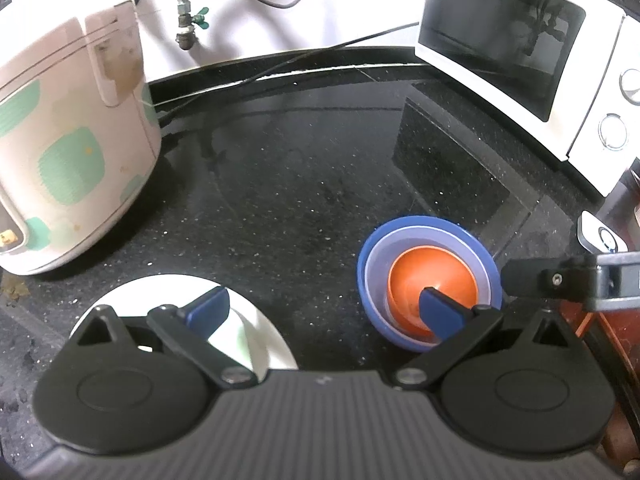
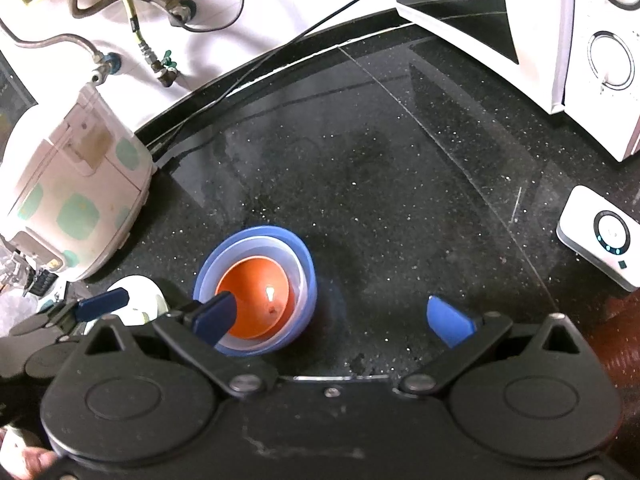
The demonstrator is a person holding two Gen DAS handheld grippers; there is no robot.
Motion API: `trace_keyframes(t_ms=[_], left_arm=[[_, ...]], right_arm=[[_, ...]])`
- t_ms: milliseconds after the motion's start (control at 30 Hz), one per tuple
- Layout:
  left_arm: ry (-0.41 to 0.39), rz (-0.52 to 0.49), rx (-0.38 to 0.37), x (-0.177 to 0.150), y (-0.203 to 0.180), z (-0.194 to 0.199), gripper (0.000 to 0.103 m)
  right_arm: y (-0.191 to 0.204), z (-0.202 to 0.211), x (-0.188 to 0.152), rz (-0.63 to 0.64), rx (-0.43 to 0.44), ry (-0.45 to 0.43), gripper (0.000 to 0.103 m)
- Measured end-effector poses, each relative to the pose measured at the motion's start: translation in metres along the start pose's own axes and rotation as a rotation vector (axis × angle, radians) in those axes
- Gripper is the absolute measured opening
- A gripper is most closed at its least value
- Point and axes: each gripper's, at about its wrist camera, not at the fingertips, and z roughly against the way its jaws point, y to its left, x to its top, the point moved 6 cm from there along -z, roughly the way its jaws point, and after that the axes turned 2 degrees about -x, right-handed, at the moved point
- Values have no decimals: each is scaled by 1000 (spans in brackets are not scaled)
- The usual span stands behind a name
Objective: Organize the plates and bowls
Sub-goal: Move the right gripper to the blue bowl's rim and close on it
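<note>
— Where have the bowls got to?

— Nested in one stack on the dark desk point(image 2: 400, 208): an orange bowl point(image 2: 256, 300) inside a pale one point(image 2: 300, 280), inside a blue bowl point(image 2: 308, 258). The white plate point(image 1: 256, 332) lies flat just to their left, apart from them.

— And the tools?

— Both released, holding nothing. The right tool point(image 2: 332, 320) hangs over the desk with its fingers spread wide; one blue pad sits in front of the stack's near edge, the other over bare stone. The left tool point(image 1: 324, 312) is spread too, one pad over the plate, the other over the orange bowl. Whether any pad touches anything, I can't tell from here.

— What would worry you?

— I'd guess the plate comes next. It's flat on polished stone, so a finger has little to get under; it could skid toward the rice cooker point(image 1: 60, 152) or slip out halfway up. The two tools are also close together, so they could knock each other, or catch the blue rim and tip the stack.

— Anything else nearby?

— A microwave point(image 2: 540, 32) at the back right and a small white gadget point(image 2: 600, 236) at the right, both well apart from the bowls.
</note>
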Motion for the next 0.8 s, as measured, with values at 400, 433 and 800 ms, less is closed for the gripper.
trace_keyframes(t_ms=[400, 433, 800], left_arm=[[20, 5, -29, 1, -9, -19, 103], [24, 5, -31, 1, -10, -21, 103], [62, 44, -75, -1, -11, -36, 79]], right_arm=[[-11, -17, 10, -72, 32, 51, 84], [-9, -19, 11, -67, 40, 54, 83], [13, -43, 14, -22, 98, 102, 51]])
